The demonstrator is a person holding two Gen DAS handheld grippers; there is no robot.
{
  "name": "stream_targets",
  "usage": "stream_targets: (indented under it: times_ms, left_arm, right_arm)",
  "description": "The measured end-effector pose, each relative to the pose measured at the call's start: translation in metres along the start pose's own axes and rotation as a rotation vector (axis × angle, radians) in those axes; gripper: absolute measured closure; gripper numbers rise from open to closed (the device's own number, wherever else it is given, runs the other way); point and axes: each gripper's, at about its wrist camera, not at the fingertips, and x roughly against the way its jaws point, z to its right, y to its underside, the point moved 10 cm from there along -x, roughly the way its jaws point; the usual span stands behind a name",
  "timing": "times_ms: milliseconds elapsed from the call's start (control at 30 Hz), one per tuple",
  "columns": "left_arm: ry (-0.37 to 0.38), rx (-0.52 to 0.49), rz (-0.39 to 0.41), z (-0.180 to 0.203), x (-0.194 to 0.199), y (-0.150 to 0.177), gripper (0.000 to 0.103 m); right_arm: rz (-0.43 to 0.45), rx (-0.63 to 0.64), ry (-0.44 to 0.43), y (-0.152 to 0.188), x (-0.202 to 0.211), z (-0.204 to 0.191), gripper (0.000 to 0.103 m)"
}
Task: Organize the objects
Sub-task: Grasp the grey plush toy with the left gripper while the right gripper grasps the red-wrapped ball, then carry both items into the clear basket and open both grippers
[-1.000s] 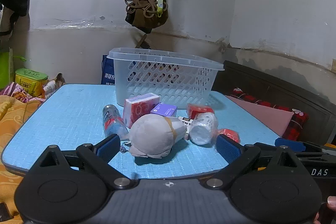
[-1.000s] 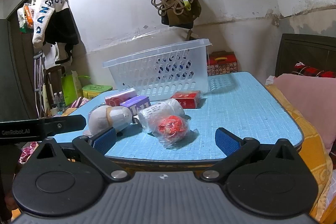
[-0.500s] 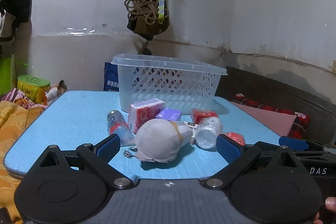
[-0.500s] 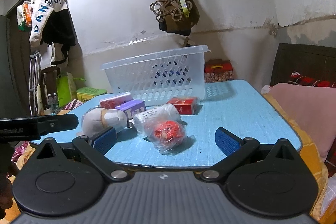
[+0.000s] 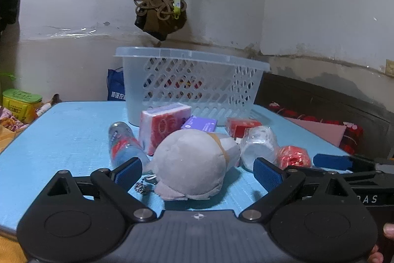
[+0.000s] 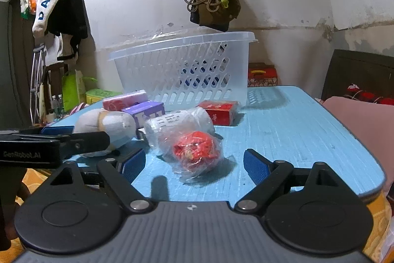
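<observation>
A clear plastic basket [image 5: 194, 83] stands at the back of the blue table [image 5: 64, 130]. In front of it lie a grey plush toy [image 5: 192, 164], a bottle [image 5: 123, 144], a pink-red tissue pack [image 5: 162, 125], a purple box [image 5: 199, 123], a red box [image 5: 241, 126], a white wrapped roll [image 5: 258, 147] and a red bagged item [image 5: 293, 157]. My left gripper [image 5: 197, 171] is open, its fingers either side of the plush toy. My right gripper [image 6: 194, 164] is open around the red bagged item [image 6: 194, 149], without gripping it. The basket [image 6: 187, 70] and plush [image 6: 108, 122] also show in the right wrist view.
A bag and cords [image 5: 160, 4] hang on the wall above the basket. A green tin [image 5: 21, 102] sits left of the table. Bedding and a dark headboard [image 5: 332, 110] lie to the right. Clothes [image 6: 56, 4] hang at the far left.
Both grippers have moved forward toward the pile. The plush toy now sits between my left fingers and the red bagged item between my right fingers. Nothing was grasped.
</observation>
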Motion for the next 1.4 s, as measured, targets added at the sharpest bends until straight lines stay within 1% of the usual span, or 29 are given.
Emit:
stream_targets:
  times_ms: [100,167,233,267,333,433,600,733,867,1033,1133,1233,1400]
  left_arm:
    - [-0.008,-0.009,-0.011,-0.001,-0.011,0.002,0.004]
    - [-0.02,-0.02,-0.008,0.0,-0.015,0.002,0.004]
    - [-0.032,-0.032,-0.008,0.0,-0.019,0.002,0.004]
    - [-0.037,-0.037,-0.01,0.0,-0.02,0.003,0.006]
    - [-0.043,-0.046,-0.015,0.001,-0.023,0.004,0.01]
    - [-0.05,-0.049,0.001,0.001,-0.022,0.004,0.014]
    - [-0.055,-0.032,0.048,-0.004,-0.013,-0.003,0.014]
    - [-0.027,-0.004,0.088,-0.005,-0.007,-0.015,0.014]
    - [0.013,0.014,0.113,-0.001,-0.011,-0.022,0.014]
    - [0.036,0.021,0.158,0.0,-0.006,-0.036,0.014]
    - [0.047,0.032,0.193,-0.005,-0.002,-0.052,0.014]
    - [0.077,0.053,0.221,-0.011,-0.001,-0.073,0.014]
    - [0.132,0.052,0.264,-0.019,-0.001,-0.122,0.014]
  right_arm:
    - [0.004,-0.01,-0.014,0.003,-0.003,0.002,0.015]
    - [0.015,-0.002,-0.016,0.002,-0.002,0.002,0.02]
    - [0.018,0.003,-0.032,0.002,-0.004,0.001,0.028]
    - [0.018,0.006,-0.032,0.002,-0.004,0.001,0.03]
    - [0.023,0.02,-0.026,0.001,-0.006,0.001,0.047]
    - [0.029,0.006,-0.036,-0.001,-0.005,0.004,0.051]
    - [0.061,-0.032,-0.03,-0.008,0.002,0.016,0.052]
    - [0.087,-0.049,-0.023,-0.018,0.007,0.023,0.052]
    - [0.096,-0.058,-0.022,-0.028,0.006,0.024,0.052]
    - [0.118,-0.048,-0.016,-0.045,0.006,0.023,0.052]
    - [0.151,-0.028,-0.017,-0.063,0.007,0.019,0.053]
    - [0.191,-0.007,-0.044,-0.087,0.007,0.012,0.053]
    - [0.232,0.042,-0.076,-0.134,-0.006,0.001,0.053]
